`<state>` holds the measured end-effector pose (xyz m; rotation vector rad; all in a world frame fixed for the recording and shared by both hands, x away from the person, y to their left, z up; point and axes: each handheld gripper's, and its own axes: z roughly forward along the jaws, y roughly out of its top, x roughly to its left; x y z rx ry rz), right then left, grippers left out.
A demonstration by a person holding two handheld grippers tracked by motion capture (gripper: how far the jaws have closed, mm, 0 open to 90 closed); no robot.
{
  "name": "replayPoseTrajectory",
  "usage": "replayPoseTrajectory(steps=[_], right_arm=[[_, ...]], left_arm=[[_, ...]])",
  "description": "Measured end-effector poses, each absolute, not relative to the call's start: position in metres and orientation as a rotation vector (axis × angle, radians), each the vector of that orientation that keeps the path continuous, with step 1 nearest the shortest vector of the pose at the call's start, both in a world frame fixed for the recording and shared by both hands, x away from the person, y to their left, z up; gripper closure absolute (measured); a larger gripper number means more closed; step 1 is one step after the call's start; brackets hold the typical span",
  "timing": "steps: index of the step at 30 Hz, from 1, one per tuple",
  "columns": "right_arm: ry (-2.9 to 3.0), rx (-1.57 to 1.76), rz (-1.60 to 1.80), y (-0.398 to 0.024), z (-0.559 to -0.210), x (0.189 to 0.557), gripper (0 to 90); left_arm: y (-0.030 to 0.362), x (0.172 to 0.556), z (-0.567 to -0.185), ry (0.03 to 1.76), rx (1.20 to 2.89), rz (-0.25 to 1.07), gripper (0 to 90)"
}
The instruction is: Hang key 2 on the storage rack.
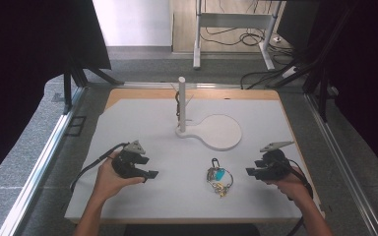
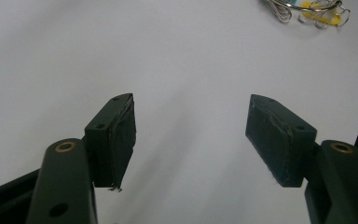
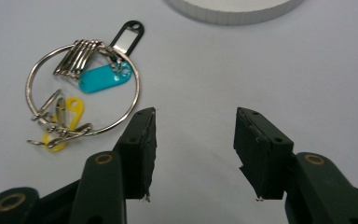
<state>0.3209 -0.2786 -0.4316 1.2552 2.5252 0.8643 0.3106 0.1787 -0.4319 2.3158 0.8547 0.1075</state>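
1. Surface [image 1: 142,123]: white board, mostly bare. Gives both hands room to come in from the near edge.
2. Stand [image 1: 211,130]: white, round flat base w/ an upright post [image 1: 181,101], centre-far. Prob. the hanging spot for the keys, so it sits within reach of both hands (my guess).
3. Left hand-held gripper [image 1: 150,174]: near-left, resting low by the surface, pointing right toward the middle. Jaws spread, nothing btw them; left gripper view shows bare white under the pads. Looks parked, waiting.
4. Right hand-held gripper [image 1: 250,172]: near-right, pointing left at the keys, tilted down. Jaws apart, empty; inner pad [image 3: 147,140] sits just beside the ring, not on it. Looks like it's lining up a pick.
5. Key ring [image 1: 219,178]: lies flat near-centre, btw the two grippers, closer to the right one. Carries a teal tag [image 3: 102,78], yellow tag [image 3: 70,109], black tag [image 3: 128,35] + small clips. Not held.
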Motion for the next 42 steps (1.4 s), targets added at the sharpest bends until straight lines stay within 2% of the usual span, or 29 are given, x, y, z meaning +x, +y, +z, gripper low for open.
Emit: replayPoseTrajectory(steps=[7,13,27,34,42], right_arm=[[2.662,1.223,0.758,-0.254,-0.414,0.337,53.5],[2.762,1.187,0.633,-0.232,-0.413,0.346,55.9],[2.907,1.151,0.405,-0.198,-0.434,0.372,62.4],[2.951,1.141,0.304,-0.185,-0.442,0.375,65.0],[2.986,1.077,0.386,-0.171,-0.433,0.365,66.5]], left_arm=[[0.187,0.309,-0.431,0.885,2.301,0.119,34.4],[0.188,0.305,-0.43,0.878,2.295,0.115,34.5],[0.184,0.304,-0.435,0.86,2.326,0.105,34.6],[0.182,0.303,-0.437,0.859,2.333,0.098,34.5],[0.183,0.303,-0.436,0.858,2.337,0.102,34.5]])
